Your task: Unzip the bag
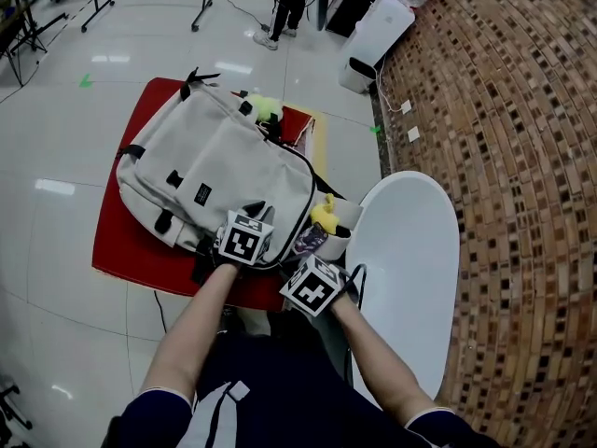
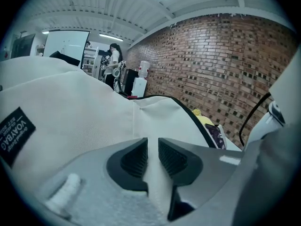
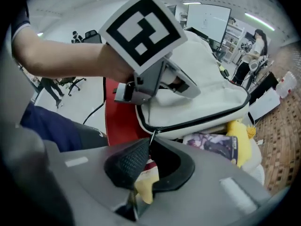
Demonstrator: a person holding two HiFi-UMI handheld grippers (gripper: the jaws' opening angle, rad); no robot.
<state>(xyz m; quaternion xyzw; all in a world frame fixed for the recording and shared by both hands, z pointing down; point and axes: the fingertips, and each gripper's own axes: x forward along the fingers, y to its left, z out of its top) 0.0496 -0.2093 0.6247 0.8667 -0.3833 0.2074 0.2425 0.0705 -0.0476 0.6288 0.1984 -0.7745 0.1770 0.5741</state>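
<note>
Head view: left gripper (image 2: 153, 157) pinches backpack (image 1: 224, 157) edge, right gripper (image 3: 149, 150) clamps zipper pull (image 3: 151, 136).

Head view looks steeply down on backpack (image 1: 215, 171); both gripper views sit close at its near edge.

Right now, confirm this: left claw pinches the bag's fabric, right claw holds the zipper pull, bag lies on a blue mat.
The mat is red, not blue, as the head view shows. The rest holds: left claw pinches the fabric of the bag, right claw holds the zipper pull.
</note>
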